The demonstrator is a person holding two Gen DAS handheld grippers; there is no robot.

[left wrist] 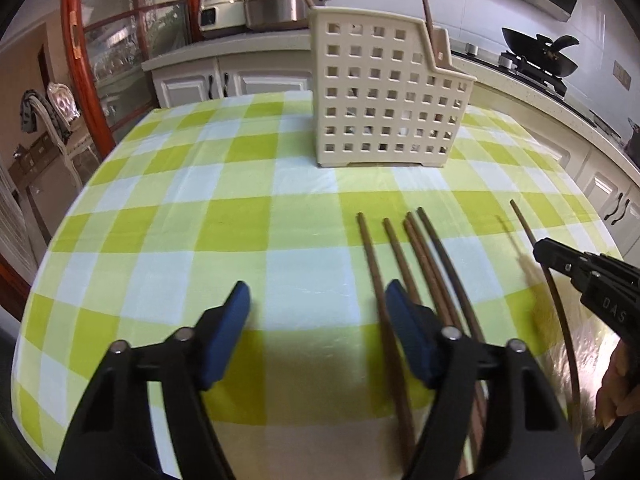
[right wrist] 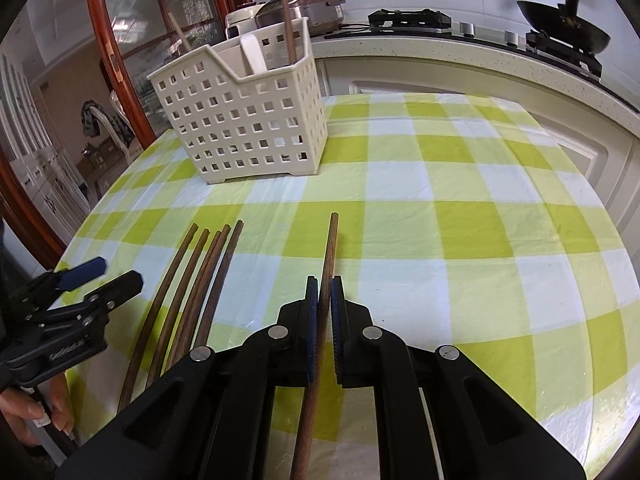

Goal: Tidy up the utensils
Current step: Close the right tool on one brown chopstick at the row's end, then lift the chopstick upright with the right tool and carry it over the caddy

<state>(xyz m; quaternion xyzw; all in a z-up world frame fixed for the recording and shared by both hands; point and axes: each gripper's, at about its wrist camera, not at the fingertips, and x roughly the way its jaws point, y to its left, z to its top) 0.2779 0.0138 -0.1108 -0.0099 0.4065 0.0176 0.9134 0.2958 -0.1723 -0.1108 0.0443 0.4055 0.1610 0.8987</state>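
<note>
Nearest to me, my right gripper (right wrist: 325, 286) has its blue-padded jaws clenched on a single dark brown wooden chopstick (right wrist: 329, 248), which runs back between the pads and pokes out ahead over the green, white and yellow checked tablecloth (right wrist: 460, 208). In the left wrist view that same gripper (left wrist: 538, 249) shows at the right edge, pinching the stick partway along its length, with a hand (left wrist: 618, 384) below it on the handle.

My left gripper (left wrist: 318, 294) is released, its jaws standing apart with nothing between them; the right-hand blue pad (left wrist: 400, 304) sits right at the leftmost stick of the loose group (whether it touches the wood I cannot tell). From the right wrist view the left gripper (right wrist: 116, 276) comes in at the left edge, just beside that group, with fingers (right wrist: 60, 416) on its handle.

The group itself is four or so brown wooden chopsticks (left wrist: 416, 248) lying flat on the cloth, side by side and fanned slightly, their tips pointing away from me; the two in the middle cross or touch near their far ends.

Further off, toward the far side of the table, stands a cream plastic utensil holder with square perforations (right wrist: 244, 120), upright, holding two wooden sticks (right wrist: 289, 20) and a white utensil handle (right wrist: 254, 54).

Beyond the table runs a pale kitchen counter (right wrist: 460, 54) with a black wok (right wrist: 564, 34) at the far right and cookers (left wrist: 260, 6) at the far left
</note>
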